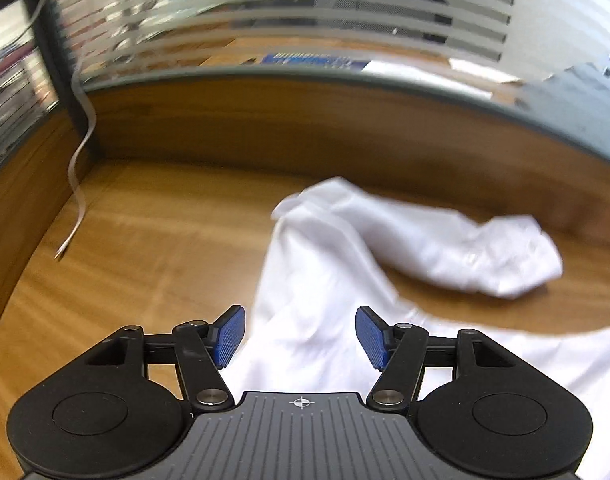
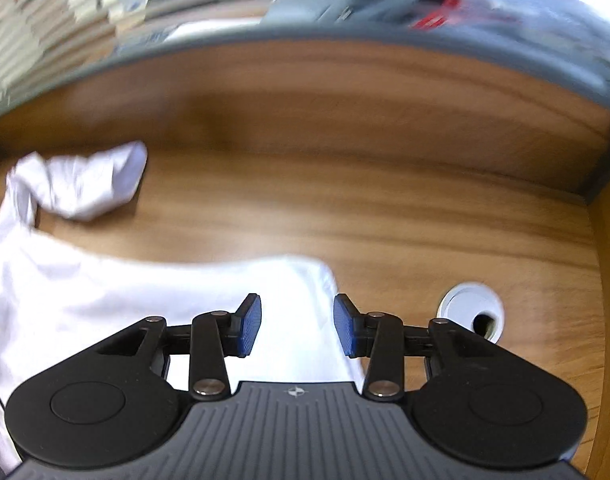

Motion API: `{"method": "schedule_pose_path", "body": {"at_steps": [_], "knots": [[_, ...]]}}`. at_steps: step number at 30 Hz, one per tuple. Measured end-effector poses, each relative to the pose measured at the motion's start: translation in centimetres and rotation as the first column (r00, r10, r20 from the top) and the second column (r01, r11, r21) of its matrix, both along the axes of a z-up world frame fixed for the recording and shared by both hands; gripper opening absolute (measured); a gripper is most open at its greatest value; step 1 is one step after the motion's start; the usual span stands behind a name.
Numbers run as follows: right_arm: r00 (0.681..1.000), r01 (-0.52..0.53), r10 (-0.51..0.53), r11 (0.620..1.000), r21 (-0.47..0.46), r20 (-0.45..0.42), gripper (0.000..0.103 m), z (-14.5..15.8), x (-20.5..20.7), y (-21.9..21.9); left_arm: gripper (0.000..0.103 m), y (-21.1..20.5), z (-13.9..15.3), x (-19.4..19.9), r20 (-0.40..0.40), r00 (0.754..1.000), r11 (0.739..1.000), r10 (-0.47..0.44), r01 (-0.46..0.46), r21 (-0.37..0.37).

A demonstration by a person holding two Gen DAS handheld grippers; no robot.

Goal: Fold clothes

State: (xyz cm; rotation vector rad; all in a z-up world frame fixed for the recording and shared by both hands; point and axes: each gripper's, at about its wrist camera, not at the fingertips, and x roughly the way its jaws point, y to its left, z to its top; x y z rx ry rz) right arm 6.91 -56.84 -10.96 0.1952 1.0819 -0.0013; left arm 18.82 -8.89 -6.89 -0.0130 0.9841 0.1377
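Where walls meet: wooden desk (image 2: 345,208)

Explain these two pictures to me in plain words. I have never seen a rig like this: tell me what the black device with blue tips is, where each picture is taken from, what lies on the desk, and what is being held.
There is no robot here. A person holds a hand-operated gripper in each hand, and each carries a wide-angle camera looking forward along its two fingers. One picture comes from the left gripper, the other from the right gripper. The blue pads are the fingers' tips.

On the wooden desk lies a crumpled white garment, with one sleeve stretched out sideways. A thin white cable hangs down at the left corner, and a round white cable hole sits in the desk on the right.

Nothing is held: both pairs of fingers stand open over the cloth. The pictures are blurred, so finer detail is lost.
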Motion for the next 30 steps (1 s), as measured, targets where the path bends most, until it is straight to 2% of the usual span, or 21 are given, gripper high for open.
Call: {"method": "schedule_pose_path", "body": {"at_steps": [3, 8, 10, 12, 13, 14, 17, 23, 28, 30], "knots": [[0.999, -0.008, 0.007, 1.000, -0.021, -0.036, 0.045, -1.3, -0.7, 0.7, 0.064, 1.5, -0.4, -2.1, -0.026, 0.999, 0.999, 0.029, -0.028, 0.032], [0.991, 0.108, -0.109, 0.994, -0.025, -0.071, 0.045, -3.0, -2.9, -0.7, 0.067, 3.2, -0.7, -6.2, -0.042, 0.994, 0.991, 0.098, -0.094, 0.091], [0.989, 0.117, -0.120, 0.992, -0.040, -0.089, 0.044, -3.5, -3.7, -1.0, 0.067, 3.8, -0.9, -7.7, -0.049, 0.991, 0.988, 0.125, -0.120, 0.099], [0.987, 0.110, -0.117, 0.992, -0.064, -0.108, 0.033, -4.0, -4.3, -1.0, 0.068, 4.4, -1.1, -8.8, -0.058, 0.987, 0.985, 0.151, -0.146, 0.089], [0.987, 0.104, -0.112, 0.992, -0.070, -0.112, 0.017, -4.0, -4.5, -1.0, 0.069, 4.6, -0.9, -9.1, -0.053, 0.986, 0.985, 0.158, -0.154, 0.080], [0.987, 0.099, -0.107, 0.992, -0.076, -0.116, 0.005, -4.1, -4.7, -1.1, 0.069, 4.8, -0.8, -9.5, -0.048, 0.985, 0.984, 0.166, -0.162, 0.070], [0.986, 0.110, -0.123, 0.988, -0.106, -0.117, 0.001, -4.3, -4.7, -0.9, 0.070, 5.6, -0.3, -10.4, -0.033, 0.982, 0.982, 0.188, -0.187, 0.041], [0.987, 0.111, -0.131, 0.975, -0.194, -0.096, 0.002, -3.9, -4.3, -0.6, 0.072, 7.1, 0.7, -12.4, -0.006, 0.972, 0.972, 0.233, -0.233, -0.019], [0.996, 0.068, -0.076, 0.984, -0.164, -0.044, 0.007, -0.9, -4.6, 0.5, 0.073, 8.3, 1.5, -14.0, 0.015, 0.962, 0.960, 0.272, -0.270, -0.069], [0.999, 0.042, -0.046, 0.991, -0.128, -0.029, 0.011, 0.5, -4.7, 1.4, 0.074, 8.4, 2.0, -14.6, 0.028, 0.966, 0.965, 0.259, -0.256, -0.061]]}}
